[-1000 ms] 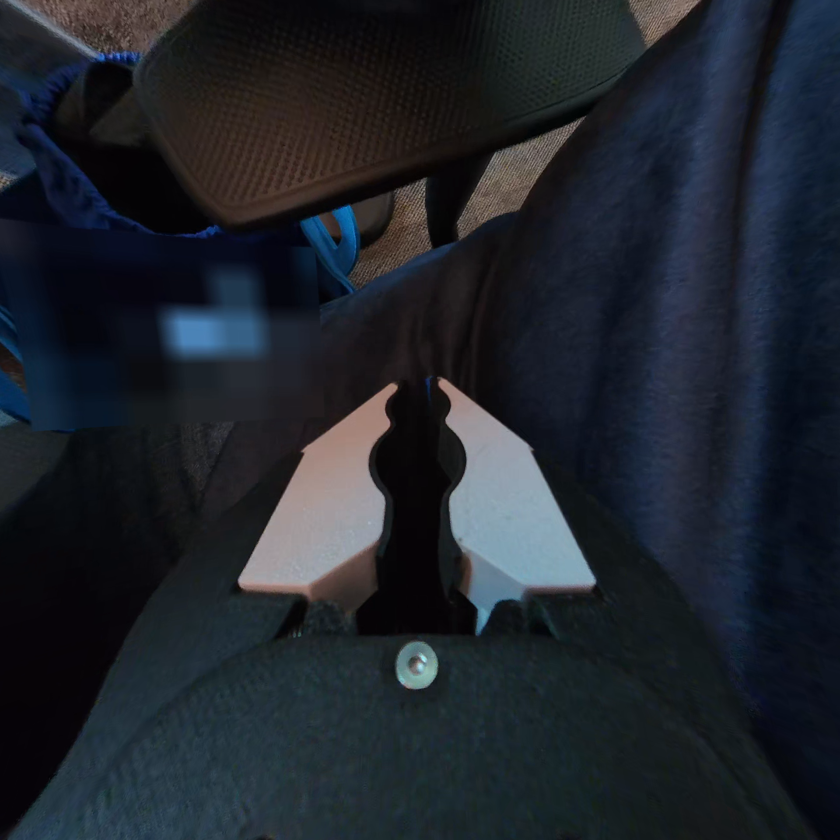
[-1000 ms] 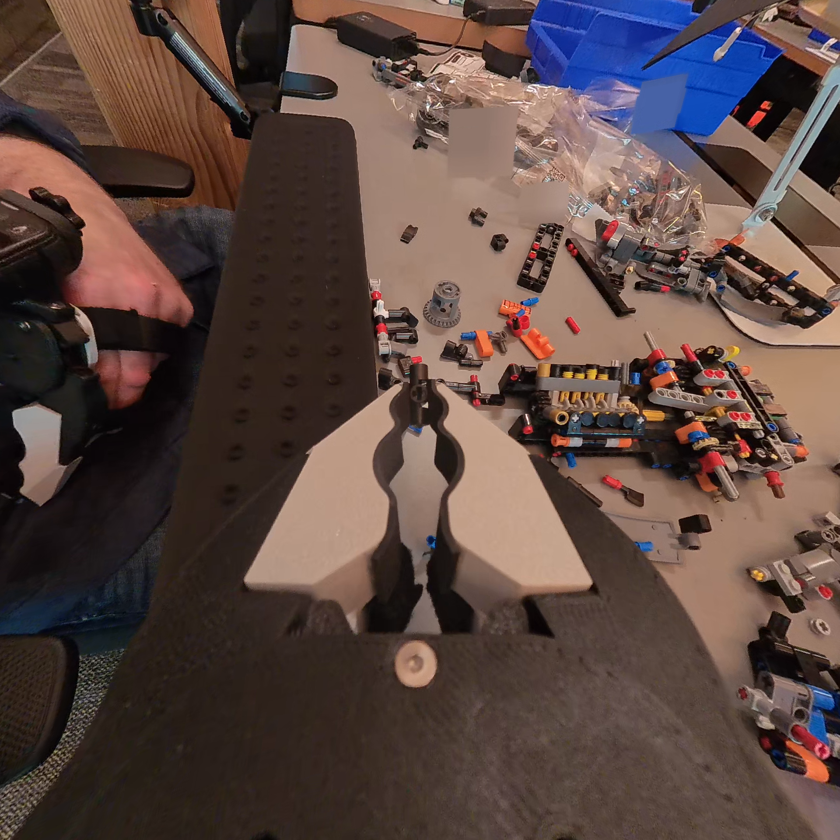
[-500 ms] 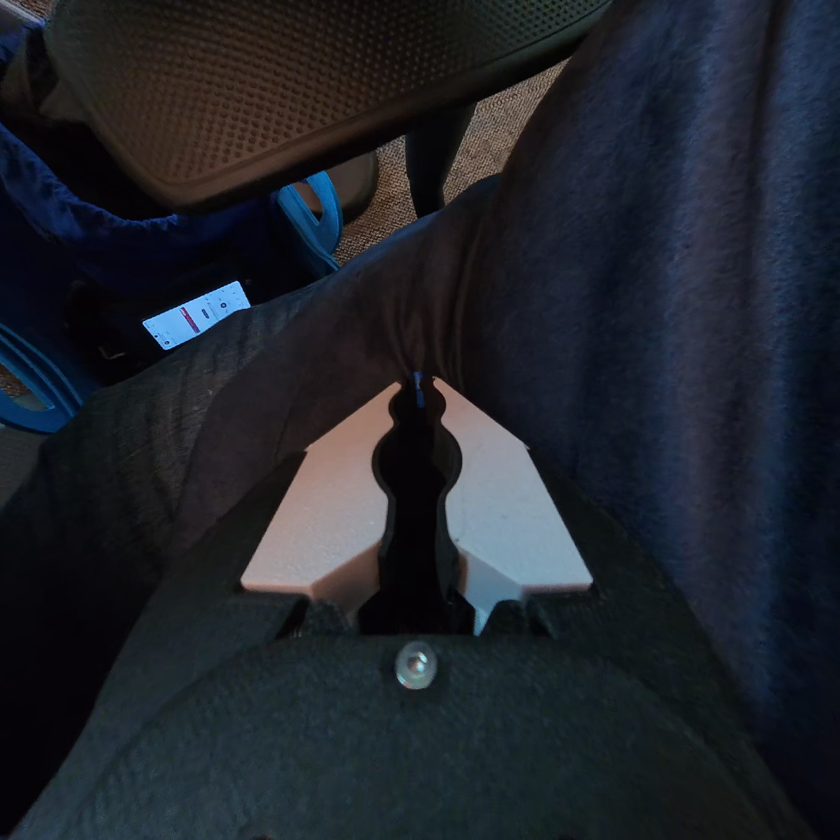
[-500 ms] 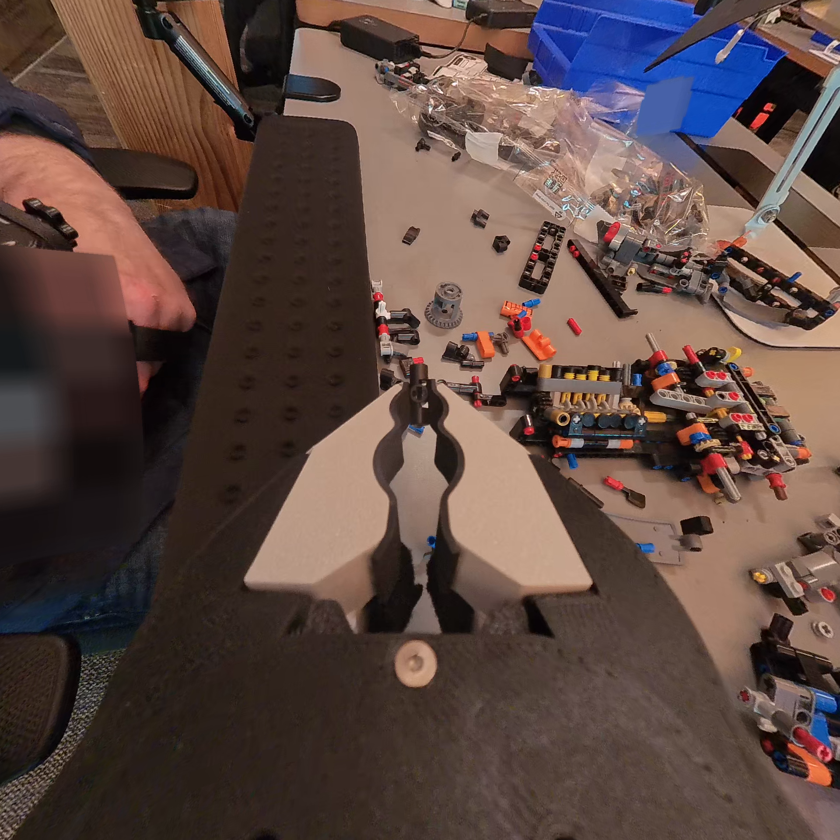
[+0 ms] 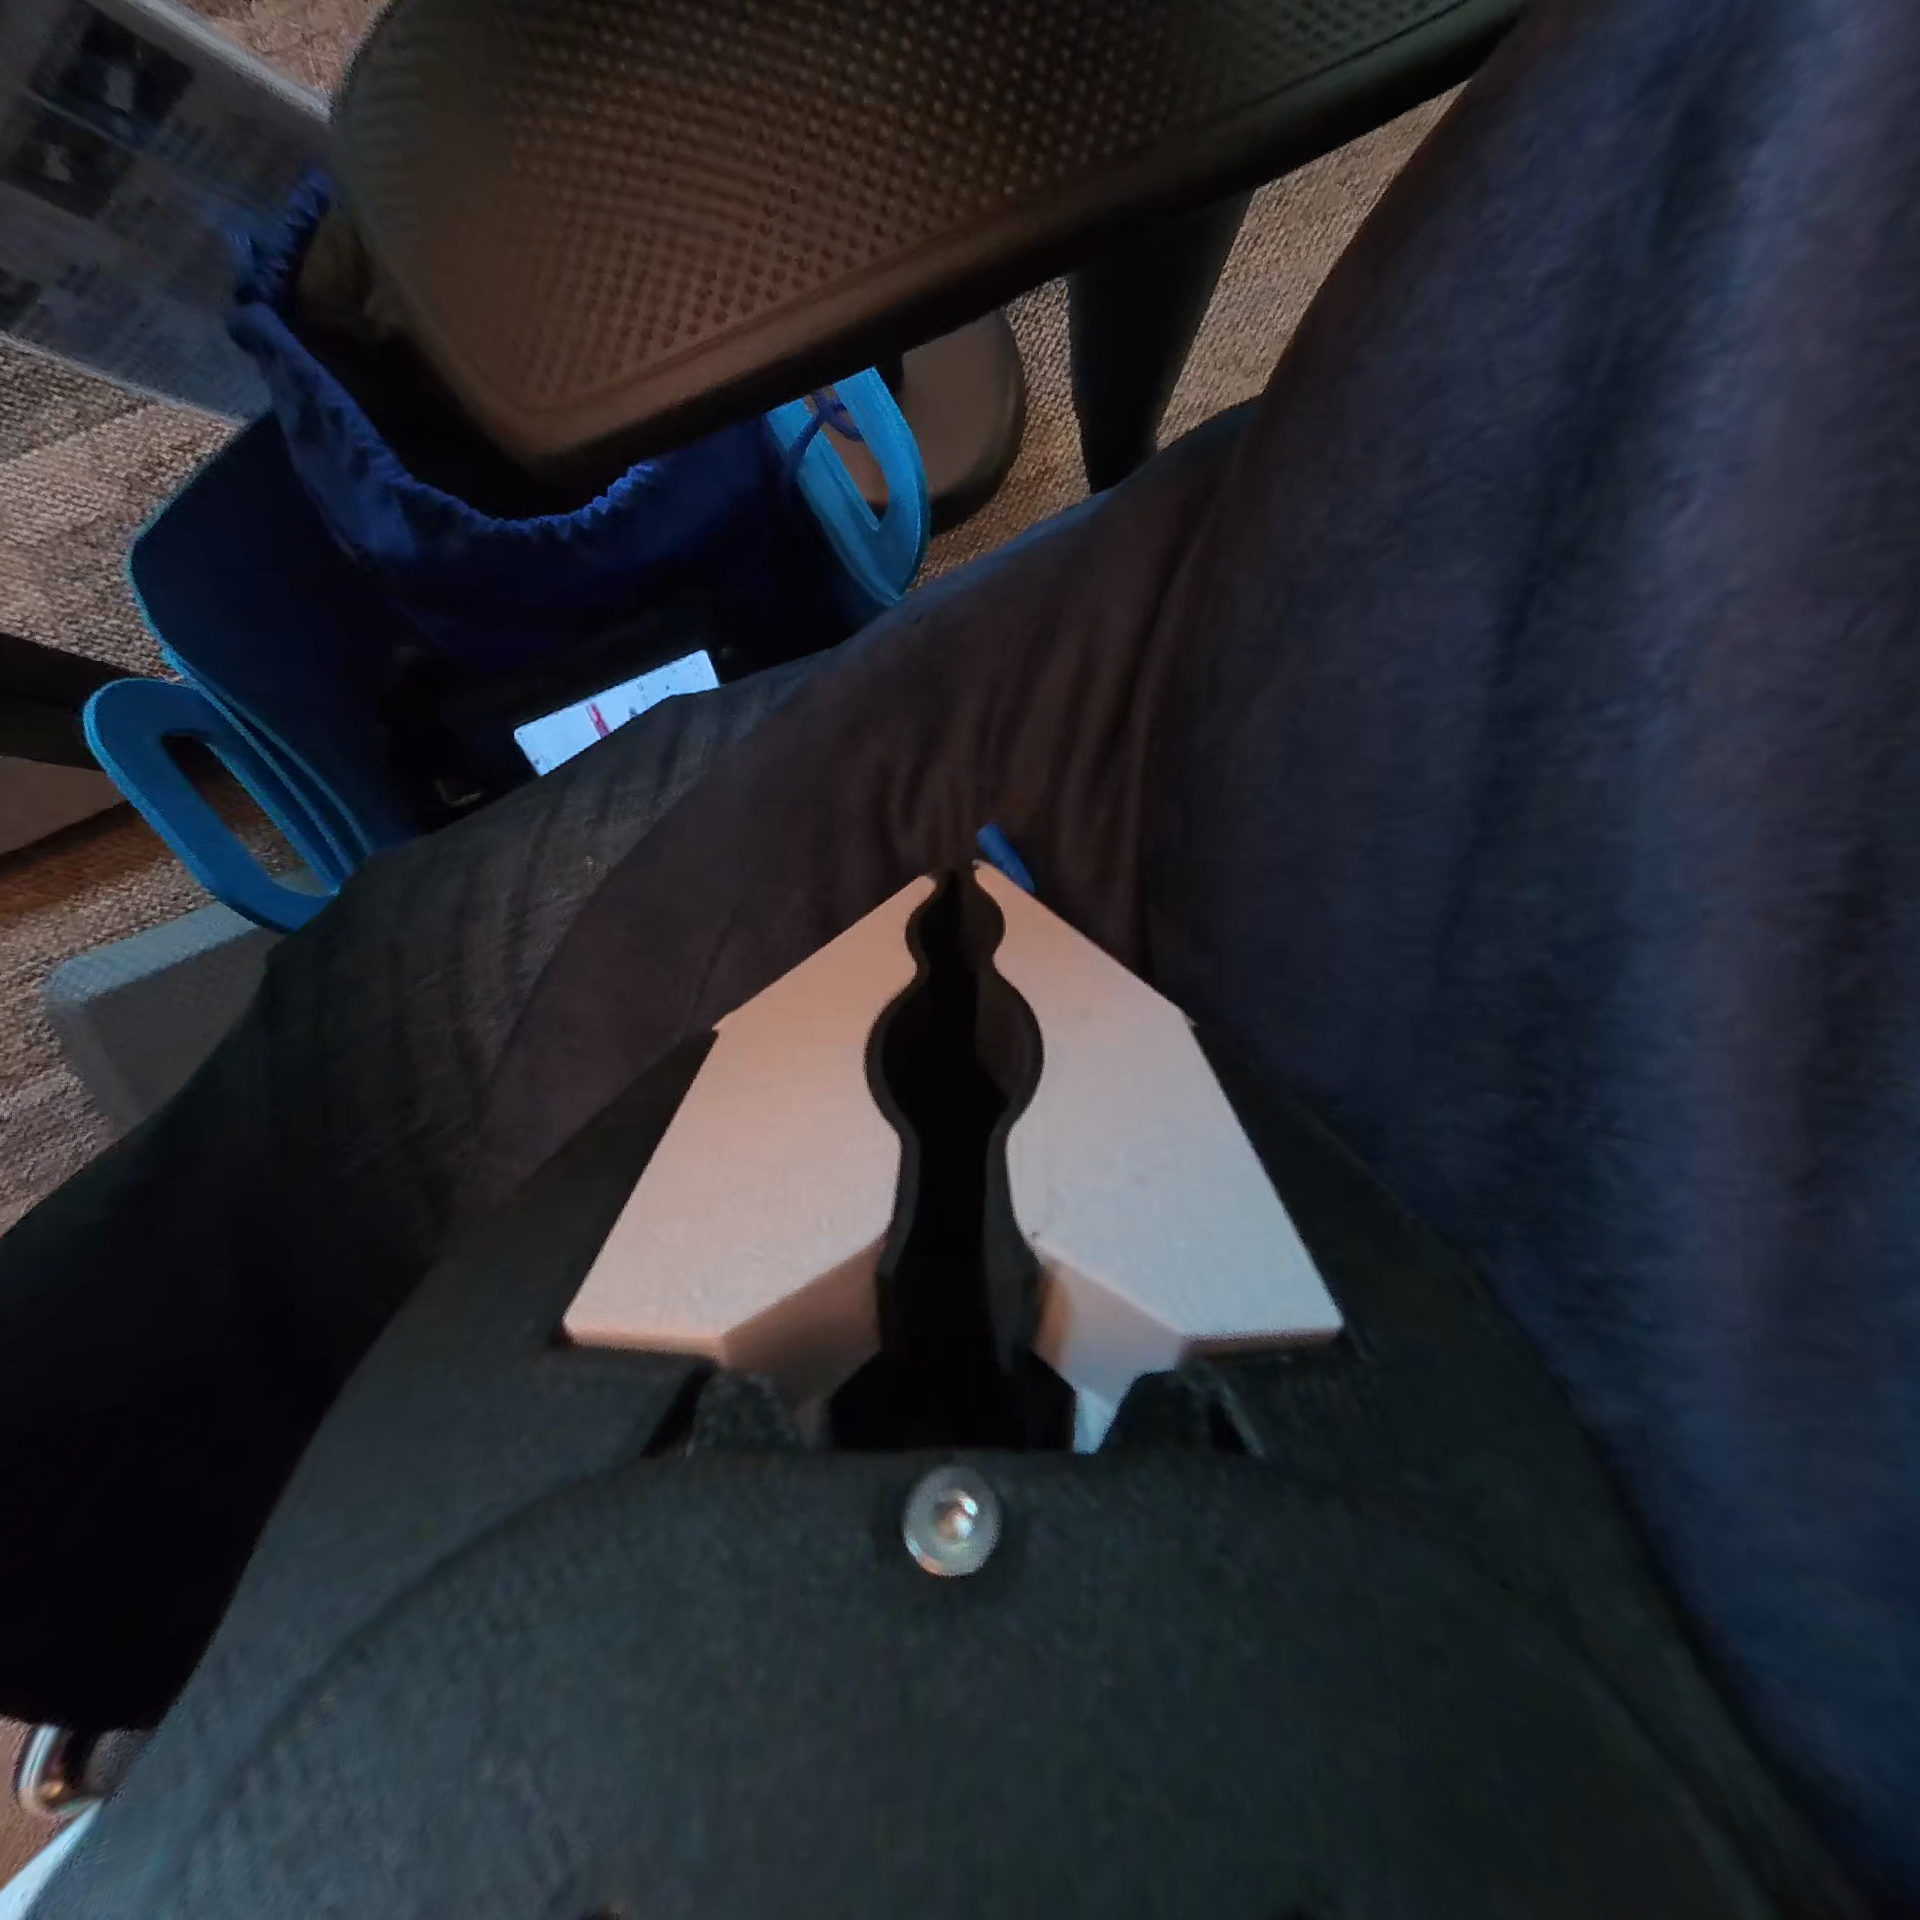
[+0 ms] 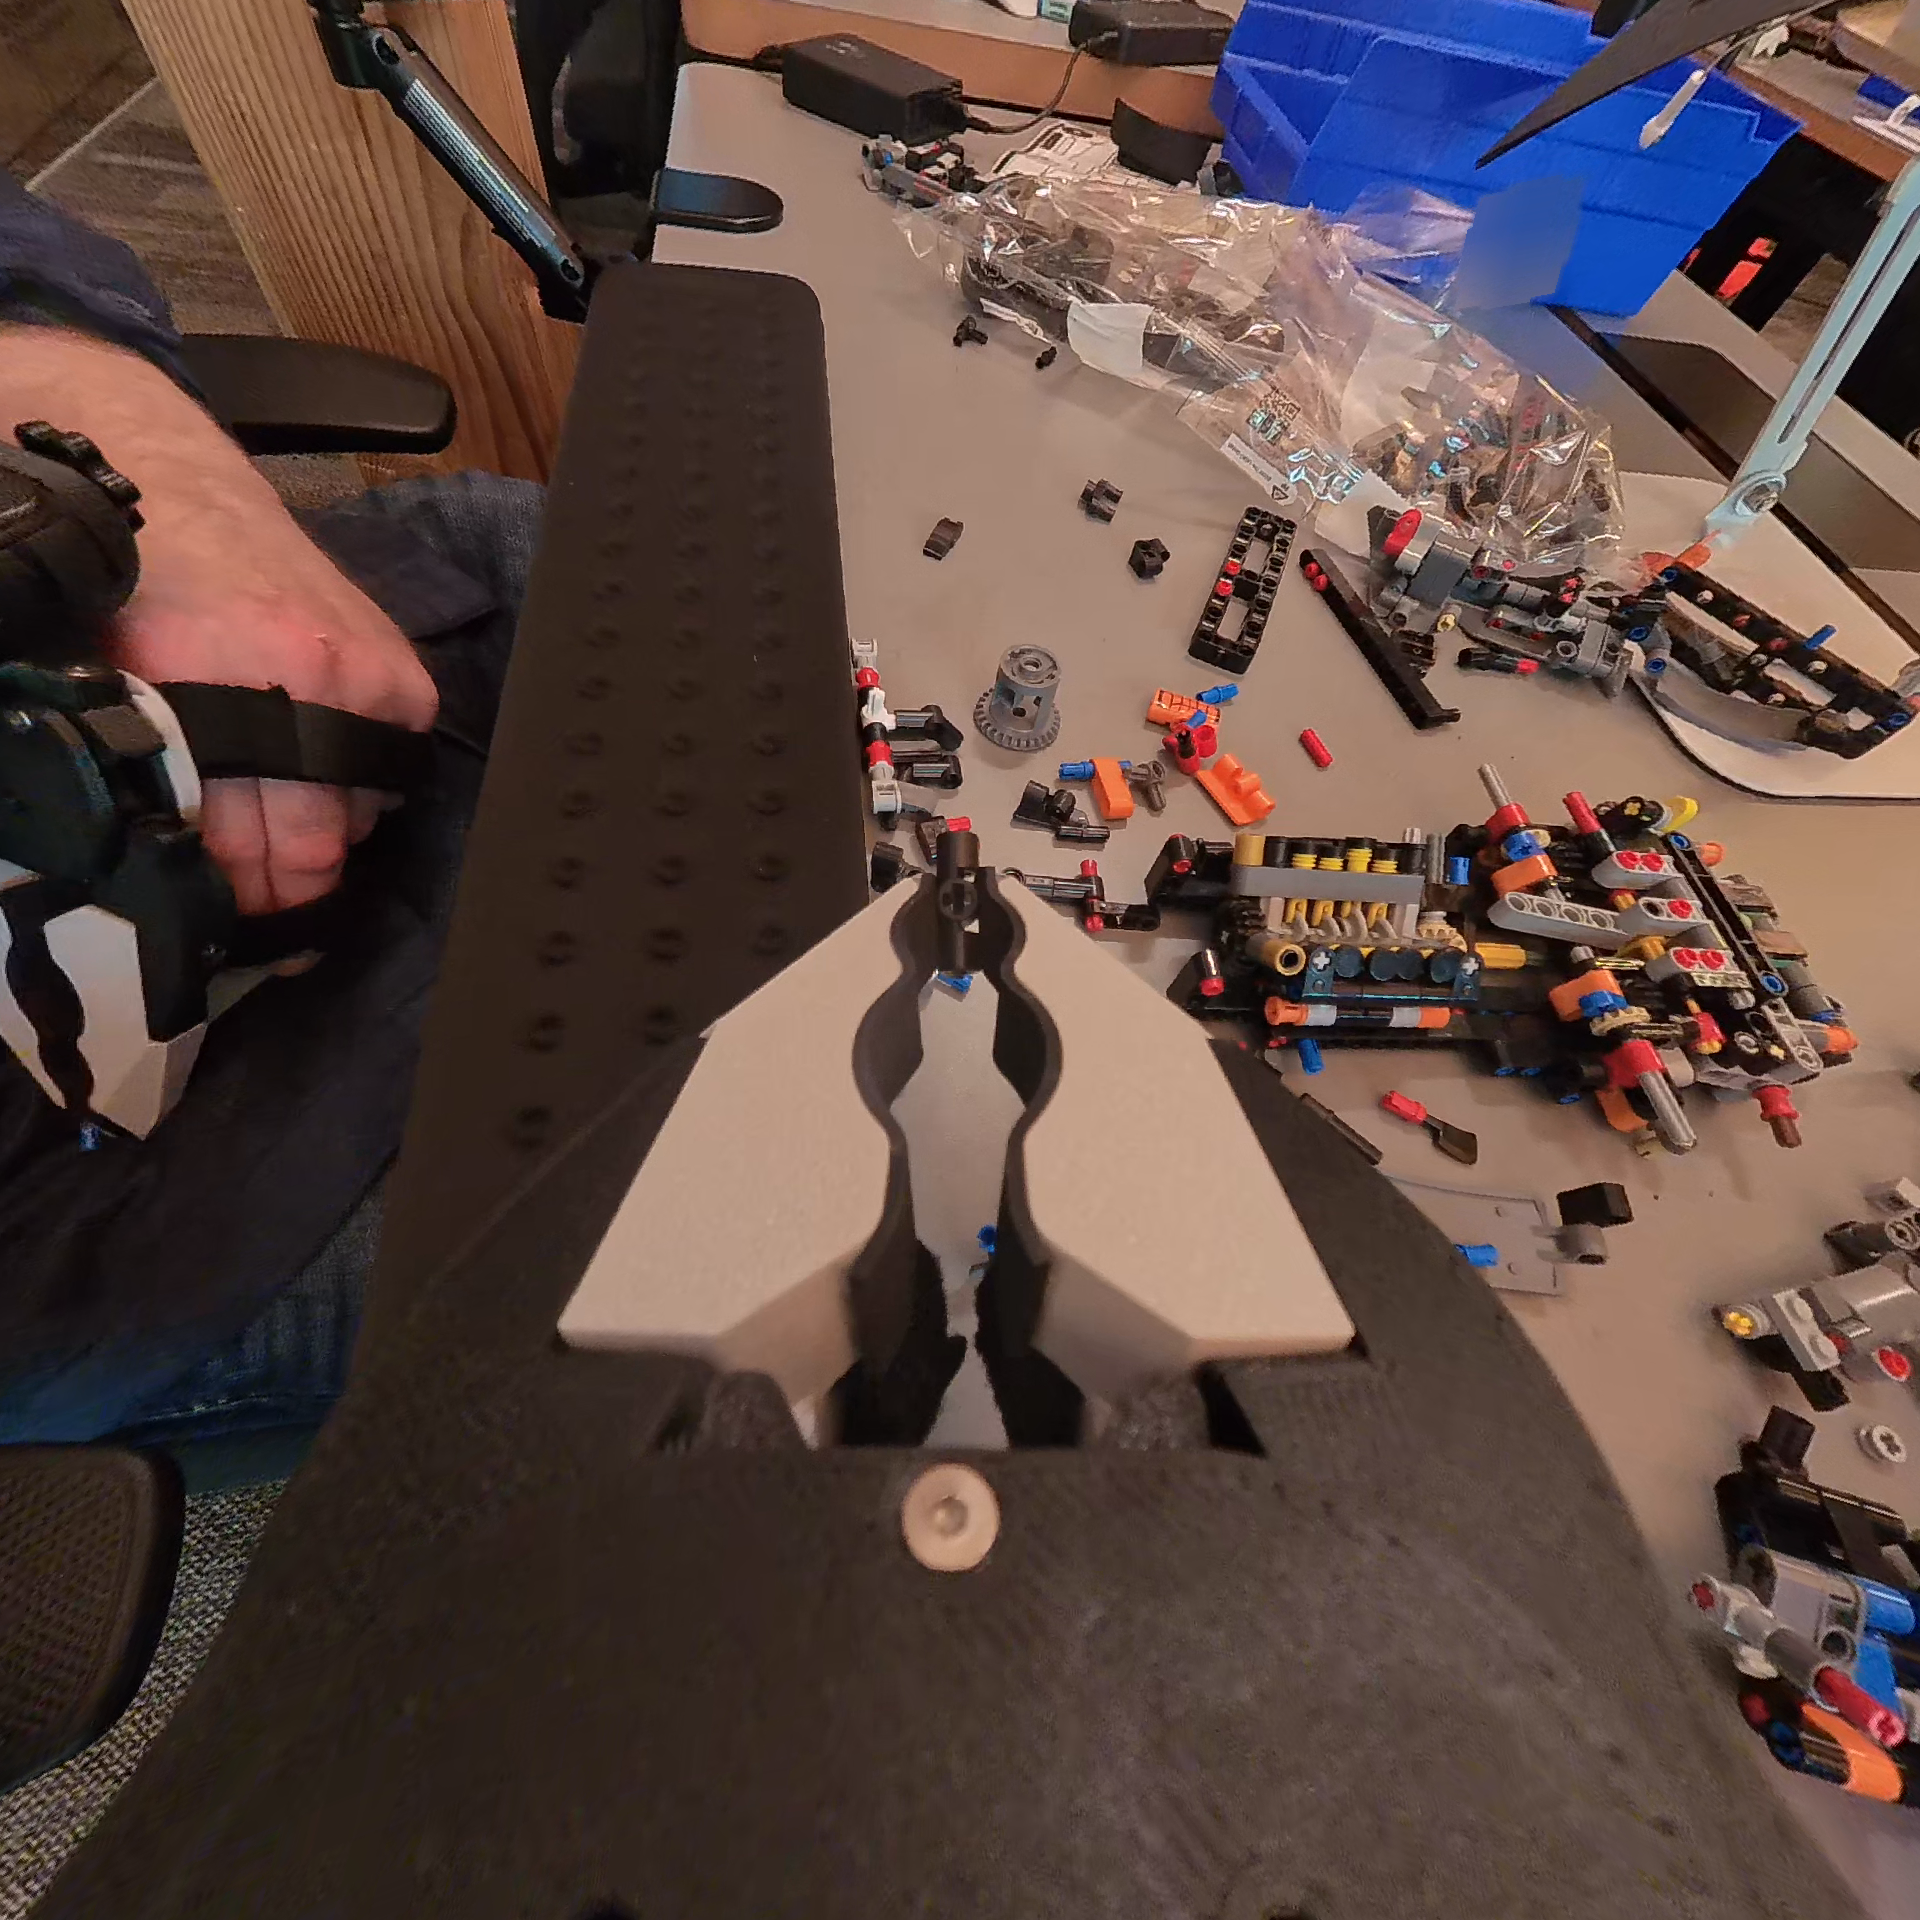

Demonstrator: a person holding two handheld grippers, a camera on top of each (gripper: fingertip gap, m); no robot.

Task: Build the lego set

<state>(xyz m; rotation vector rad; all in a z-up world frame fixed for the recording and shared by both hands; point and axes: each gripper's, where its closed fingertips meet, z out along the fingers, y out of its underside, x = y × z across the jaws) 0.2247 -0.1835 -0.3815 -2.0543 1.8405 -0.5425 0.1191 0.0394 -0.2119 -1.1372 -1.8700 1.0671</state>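
My left gripper (image 5: 961, 881) points down at a person's lap, and its tips meet with nothing between them. A small blue pin (image 5: 1006, 854) lies on the dark fabric just past the right fingertip, outside the grasp. The left gripper also shows at the left edge of the right wrist view (image 6: 83, 1112), held by a hand (image 6: 239, 665). My right gripper (image 6: 958, 902) is shut on a small black connector piece (image 6: 956, 906) with a blue pin end (image 6: 954, 980) below it. It holds the piece above the grey table (image 6: 1039, 436). The partly built model (image 6: 1507, 956) lies to the right.
A long black dimpled panel (image 6: 675, 675) lies along the table's left edge. Loose parts (image 6: 1143, 748) lie between it and the model. A clear bag of parts (image 6: 1299, 312) and blue bins (image 6: 1455, 125) are at the back. A chair seat (image 5: 831, 187) and blue bag (image 5: 312, 644) lie beyond the lap. The gap from one gripper's tips to the other's is roughly 30 cm.
My left jaws have closed fully. The blue pin, which was between the tips, now lies beside the right tip, so the pads came together on air. The right gripper has kept still with its piece.
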